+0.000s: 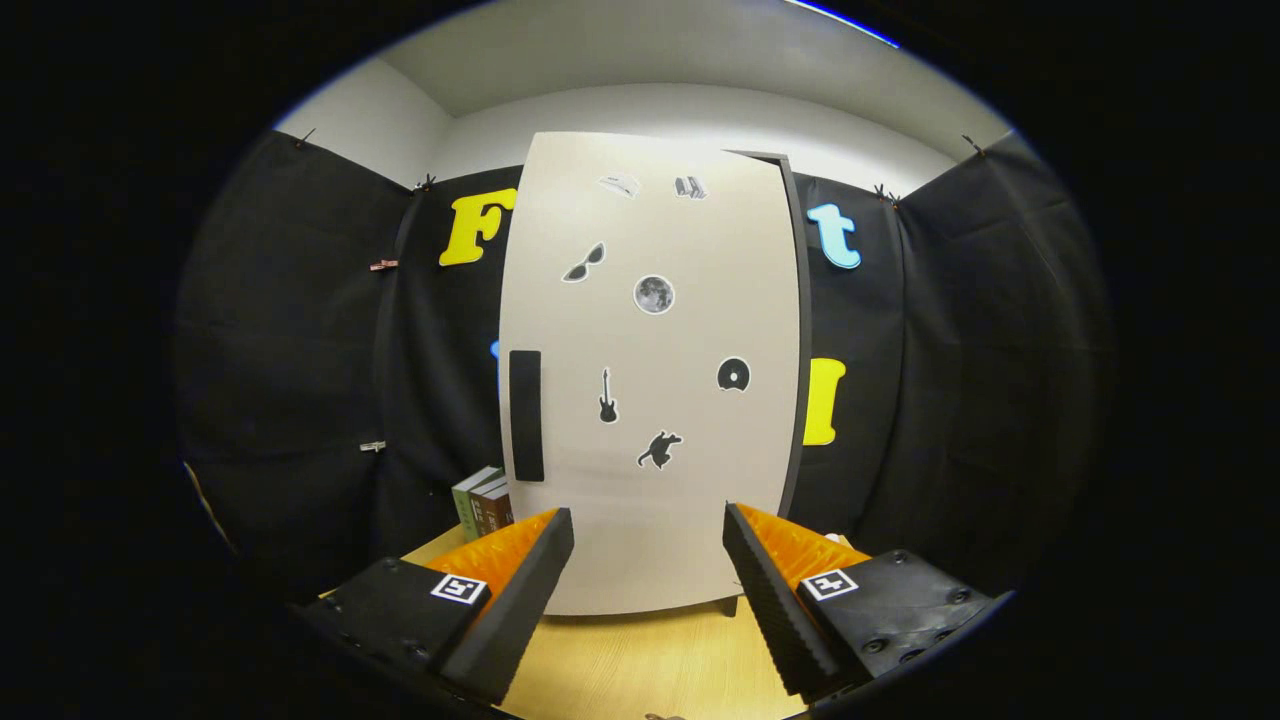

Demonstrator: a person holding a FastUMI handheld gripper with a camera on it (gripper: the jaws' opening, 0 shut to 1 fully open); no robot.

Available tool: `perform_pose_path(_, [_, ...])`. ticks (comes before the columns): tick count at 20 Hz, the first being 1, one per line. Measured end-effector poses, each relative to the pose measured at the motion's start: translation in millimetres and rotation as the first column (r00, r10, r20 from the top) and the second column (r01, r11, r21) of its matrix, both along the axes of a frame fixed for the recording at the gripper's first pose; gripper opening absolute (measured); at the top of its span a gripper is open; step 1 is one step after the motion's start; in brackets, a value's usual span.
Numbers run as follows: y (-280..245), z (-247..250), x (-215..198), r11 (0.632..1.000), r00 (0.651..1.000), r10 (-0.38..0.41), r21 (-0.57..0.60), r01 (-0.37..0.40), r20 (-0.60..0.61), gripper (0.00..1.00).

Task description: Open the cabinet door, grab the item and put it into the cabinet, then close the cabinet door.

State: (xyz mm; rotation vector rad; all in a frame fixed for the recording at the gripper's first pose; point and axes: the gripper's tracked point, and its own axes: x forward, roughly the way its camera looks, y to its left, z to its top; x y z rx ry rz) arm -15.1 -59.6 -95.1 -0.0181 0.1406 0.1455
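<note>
Hand-held gripper [648, 560] gapes wide and empty, squared to the shut cabinet door [650, 380], its black handle [526, 415] ahead-left, books [484, 503] beside the cabinet.

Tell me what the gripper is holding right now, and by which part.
Nothing is held. The gripper is open, its fingers spread apart with only empty space between them, facing the shut white cabinet door with its black vertical handle.

Ahead of my spread fingers [560, 540], which grip nothing, the cabinet [650, 370] stands on the table [640, 660] with its door handle [526, 415] at its left edge and books [483, 502] just left of it.
</note>
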Motion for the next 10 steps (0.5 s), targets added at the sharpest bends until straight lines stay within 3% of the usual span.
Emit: perform_pose_path(10, [-1.8,4.9,7.4,1.000,1.000,-0.006,0.007,0.006,0.018,0.98])
